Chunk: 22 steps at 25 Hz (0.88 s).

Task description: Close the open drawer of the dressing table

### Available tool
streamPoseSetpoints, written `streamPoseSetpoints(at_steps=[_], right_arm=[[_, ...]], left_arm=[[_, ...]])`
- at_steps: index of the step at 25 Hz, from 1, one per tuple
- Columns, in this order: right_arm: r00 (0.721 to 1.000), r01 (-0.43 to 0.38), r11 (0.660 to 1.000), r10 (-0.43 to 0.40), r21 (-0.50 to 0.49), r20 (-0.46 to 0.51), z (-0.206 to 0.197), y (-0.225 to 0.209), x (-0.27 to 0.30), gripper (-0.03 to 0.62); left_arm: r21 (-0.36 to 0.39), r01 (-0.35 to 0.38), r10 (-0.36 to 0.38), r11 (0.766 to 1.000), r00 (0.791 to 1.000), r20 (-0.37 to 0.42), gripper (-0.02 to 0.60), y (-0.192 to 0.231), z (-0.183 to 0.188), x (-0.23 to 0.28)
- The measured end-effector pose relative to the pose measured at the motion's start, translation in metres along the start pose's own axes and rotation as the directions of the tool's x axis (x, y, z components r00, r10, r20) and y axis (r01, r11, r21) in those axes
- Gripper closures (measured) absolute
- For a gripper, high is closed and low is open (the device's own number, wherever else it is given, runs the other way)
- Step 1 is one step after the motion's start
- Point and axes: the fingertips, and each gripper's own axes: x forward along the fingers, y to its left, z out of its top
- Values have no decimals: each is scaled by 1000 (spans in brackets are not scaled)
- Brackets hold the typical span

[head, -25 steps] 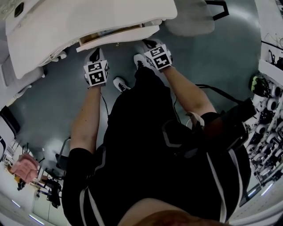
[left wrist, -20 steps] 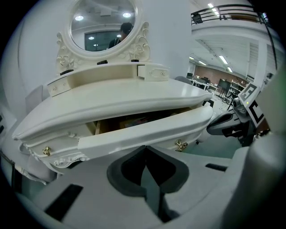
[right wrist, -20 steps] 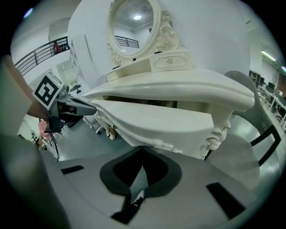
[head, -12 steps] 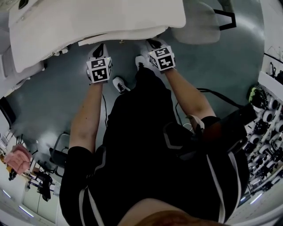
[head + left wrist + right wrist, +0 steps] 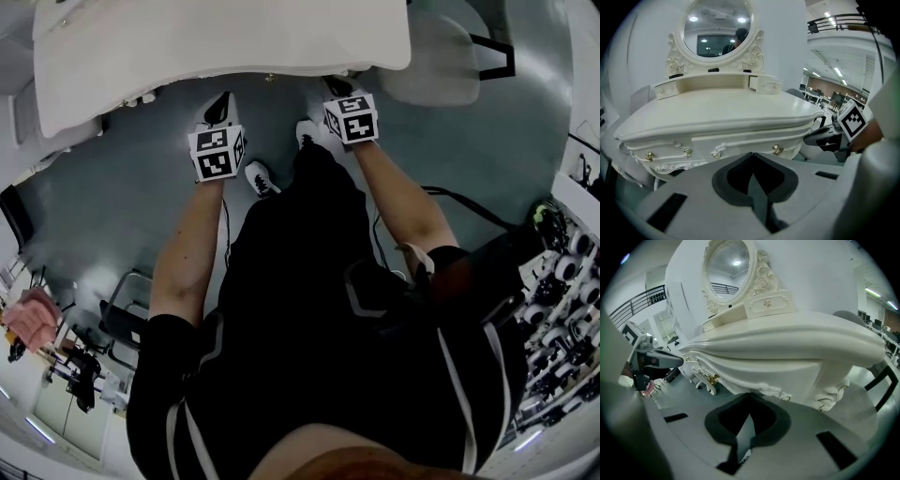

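Obs.: white carved wooden dressing table (image 5: 216, 42), curved glossy top. Its wide white drawer (image 5: 740, 141) sits directly under the table's front edge. The drawer's face is level with the carved apron on either side, and the head view shows no overhang past the table top. Judged: pushed home, or all but.

Left gripper (image 5: 751, 154): jaws pressed together tip to tip, nothing between them. It is just in front of the table and clear of the drawer front, not touching it.

Right gripper (image 5: 749, 395): jaws likewise together, empty. It is before the right part of the table's front, close under the edge.

Handling (judgement): painted wood, rigid, probably light, running on slides. The glossy face may let a tip skid. If a last seating push is needed, press on the plain band of the drawer front between the small gold knobs (image 5: 777, 149), evenly on both sides so it does not rack. Avoid the knobs and raised scrollwork, which are likely to chip.
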Motion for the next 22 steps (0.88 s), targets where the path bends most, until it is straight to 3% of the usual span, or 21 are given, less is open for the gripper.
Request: streamPoseSetpoints(at_steps=[12,22], right_arm=[[998,40,999,-39,-4,39,10,-21,8,589],[999,35,998,-35,-58,0,14,-13,8,589]], left_arm=[[-40,-23,25,999,998,65,575,-6,16,-26],[-87,-19,31,996,990,139,577,3,31,-66]])
